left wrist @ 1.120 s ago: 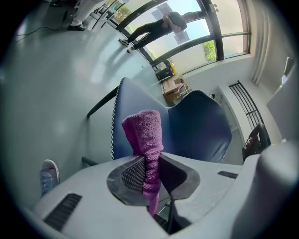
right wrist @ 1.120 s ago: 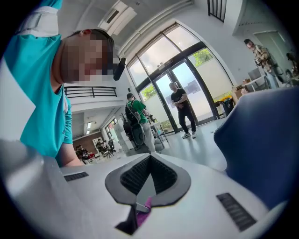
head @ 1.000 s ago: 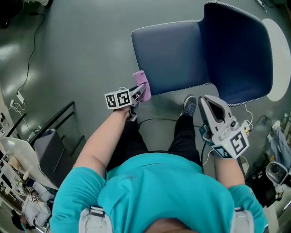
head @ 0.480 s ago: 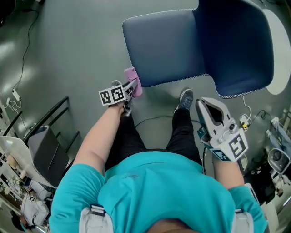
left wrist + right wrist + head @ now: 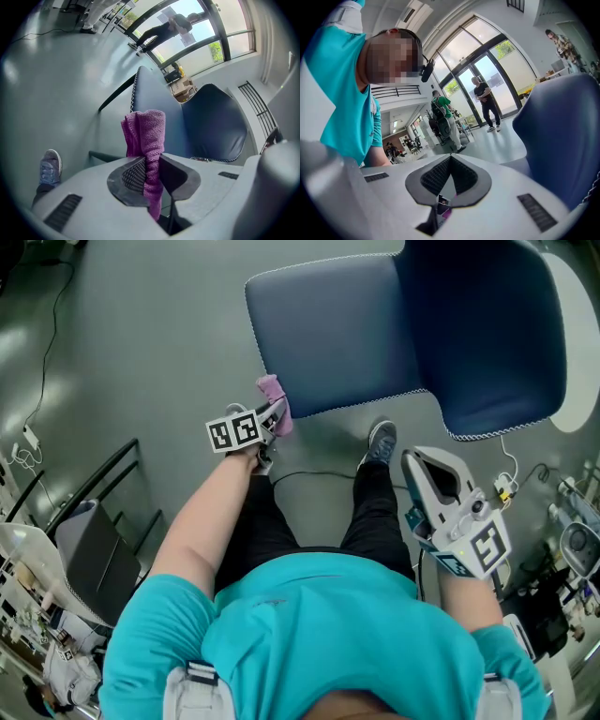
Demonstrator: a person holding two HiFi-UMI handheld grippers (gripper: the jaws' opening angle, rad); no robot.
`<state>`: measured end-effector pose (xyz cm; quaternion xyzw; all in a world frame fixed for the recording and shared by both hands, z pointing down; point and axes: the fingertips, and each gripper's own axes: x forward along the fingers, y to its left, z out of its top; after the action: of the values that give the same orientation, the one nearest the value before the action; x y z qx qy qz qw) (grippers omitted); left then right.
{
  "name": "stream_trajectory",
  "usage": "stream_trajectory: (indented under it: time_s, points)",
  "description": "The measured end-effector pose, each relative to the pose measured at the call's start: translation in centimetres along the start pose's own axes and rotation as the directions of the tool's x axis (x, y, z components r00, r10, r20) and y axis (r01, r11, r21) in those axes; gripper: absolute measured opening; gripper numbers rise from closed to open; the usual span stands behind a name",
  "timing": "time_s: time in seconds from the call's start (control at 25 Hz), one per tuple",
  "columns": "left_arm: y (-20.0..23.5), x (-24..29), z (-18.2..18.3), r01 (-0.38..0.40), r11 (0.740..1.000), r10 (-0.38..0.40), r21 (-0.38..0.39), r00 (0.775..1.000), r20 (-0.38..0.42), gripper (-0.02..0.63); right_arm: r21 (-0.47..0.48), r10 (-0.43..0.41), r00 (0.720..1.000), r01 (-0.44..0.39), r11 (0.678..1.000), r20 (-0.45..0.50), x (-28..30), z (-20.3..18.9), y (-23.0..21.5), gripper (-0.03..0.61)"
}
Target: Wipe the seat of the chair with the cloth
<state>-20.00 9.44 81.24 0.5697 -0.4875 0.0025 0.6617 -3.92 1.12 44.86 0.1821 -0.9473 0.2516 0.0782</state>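
A dark blue padded chair with white stitching stands on the grey floor; its seat (image 5: 333,329) faces me and its backrest (image 5: 487,334) rises at the right. My left gripper (image 5: 273,413) is shut on a folded purple cloth (image 5: 274,399), held just off the seat's near left corner. In the left gripper view the cloth (image 5: 146,140) sticks up between the jaws, with the seat (image 5: 154,117) beyond it. My right gripper (image 5: 433,465) hangs by my right side below the backrest, its jaws closed on nothing (image 5: 450,176).
A black metal frame and a grey bin (image 5: 94,540) stand at the left. A cable (image 5: 52,352) trails over the floor at the far left. Equipment clutters the right edge (image 5: 572,559). My shoe (image 5: 380,442) rests under the seat's front. People stand by glass doors (image 5: 485,103).
The chair has shifted up and left in the head view as my head moved. My left gripper with the cloth has stayed at the seat's near left corner. The right gripper barely moved.
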Motion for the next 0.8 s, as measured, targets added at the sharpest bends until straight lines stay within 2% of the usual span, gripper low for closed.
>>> stream_trajectory:
  time_s: [0.28,0.64,0.8]
  points:
    - [-1.8,0.9,-0.2,0.029,1.000,-0.029,0.007,1.000,-0.010,0.064,-0.002,0.008,1.000,-0.008,1.000,0.001,-0.3,0.0,0.2,-0.003]
    - [-5.7,4.7,-0.4,0.080,0.996,-0.079,0.029,0.996,-0.043,0.064,0.004,-0.003,1.000,0.003,1.000,0.010,-1.4,0.0,-0.6,-0.003]
    - [-7.5,7.5,-1.1,0.089,0.995,-0.086,0.035,0.994,-0.063,0.064,0.009,-0.011,1.000,0.011,1.000,0.020,-2.8,0.0,-2.4,-0.002]
